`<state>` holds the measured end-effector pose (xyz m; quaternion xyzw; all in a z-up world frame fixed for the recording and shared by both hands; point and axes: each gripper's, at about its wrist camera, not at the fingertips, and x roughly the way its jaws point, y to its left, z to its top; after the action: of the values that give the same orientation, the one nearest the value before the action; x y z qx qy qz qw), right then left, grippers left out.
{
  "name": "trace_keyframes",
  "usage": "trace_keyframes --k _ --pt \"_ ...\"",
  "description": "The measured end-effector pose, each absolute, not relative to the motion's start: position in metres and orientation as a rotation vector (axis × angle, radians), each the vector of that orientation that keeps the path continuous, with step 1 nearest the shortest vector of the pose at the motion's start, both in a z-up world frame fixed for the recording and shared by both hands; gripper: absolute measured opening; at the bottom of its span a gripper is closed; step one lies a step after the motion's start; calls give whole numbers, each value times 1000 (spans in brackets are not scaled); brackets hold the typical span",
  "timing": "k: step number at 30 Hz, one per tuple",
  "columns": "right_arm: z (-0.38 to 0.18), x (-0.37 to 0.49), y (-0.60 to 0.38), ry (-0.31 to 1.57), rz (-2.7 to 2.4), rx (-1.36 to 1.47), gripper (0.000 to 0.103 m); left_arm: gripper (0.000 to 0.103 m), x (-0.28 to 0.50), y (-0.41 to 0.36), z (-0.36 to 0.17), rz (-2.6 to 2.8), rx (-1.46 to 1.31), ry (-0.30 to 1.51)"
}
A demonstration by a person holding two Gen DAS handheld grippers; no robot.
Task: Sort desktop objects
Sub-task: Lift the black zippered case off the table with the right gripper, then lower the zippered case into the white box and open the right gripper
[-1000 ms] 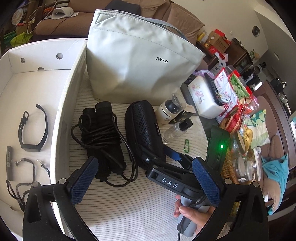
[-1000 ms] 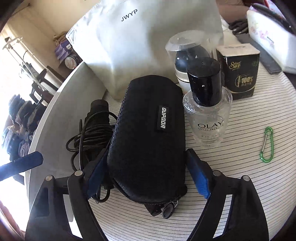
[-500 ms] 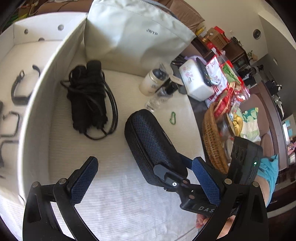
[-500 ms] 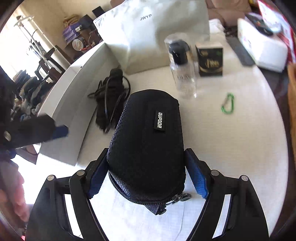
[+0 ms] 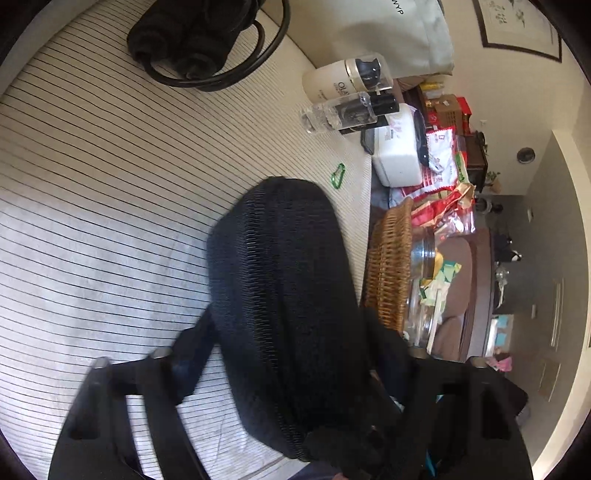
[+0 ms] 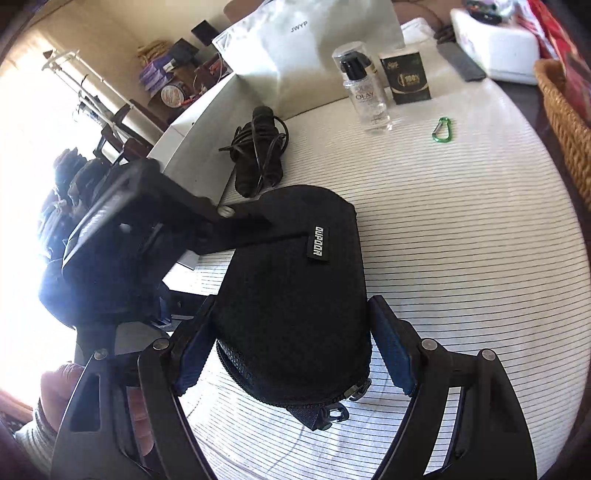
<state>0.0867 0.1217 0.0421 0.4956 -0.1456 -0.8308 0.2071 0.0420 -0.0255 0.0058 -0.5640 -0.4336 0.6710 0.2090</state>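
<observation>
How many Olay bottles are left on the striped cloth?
2: the clear bottle stands beside the black box; the white bottle is behind it, before the grey bag.

close wrist views, shared black case [image 5: 288,295]

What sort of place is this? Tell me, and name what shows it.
Probably a lived-in home living room: a sofa beside the table, a framed picture on the wall, a wicker basket next to snack packets, and Olay bottles on the striped tablecloth.
</observation>
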Motion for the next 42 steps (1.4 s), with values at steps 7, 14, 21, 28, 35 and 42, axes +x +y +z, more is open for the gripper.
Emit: trace_keyframes --k 7,14,21,28,35,42 --pt "99 95 99 -256 -2379 1238 78 73 37 -45 69 1900 -1434 -1196" --pt "175 63 33 -185 -2353 1114 78 73 13 -124 159 2046 -1295 -1152" --pt "192 -11 -87 -245 -2179 1189 77 73 -32 -242 196 2236 -1370 -1070" --pt "130 -67 -200 -338 -1985 1361 77 73 -65 -344 155 2311 -1632 -971" --pt "62 -98 -261 -372 -1899 1564 77 74 -92 -385 91 2306 -1830 -819" --pt "23 -117 -276 -384 -1858 1693 77 74 -98 -390 89 2368 -1852 -696"
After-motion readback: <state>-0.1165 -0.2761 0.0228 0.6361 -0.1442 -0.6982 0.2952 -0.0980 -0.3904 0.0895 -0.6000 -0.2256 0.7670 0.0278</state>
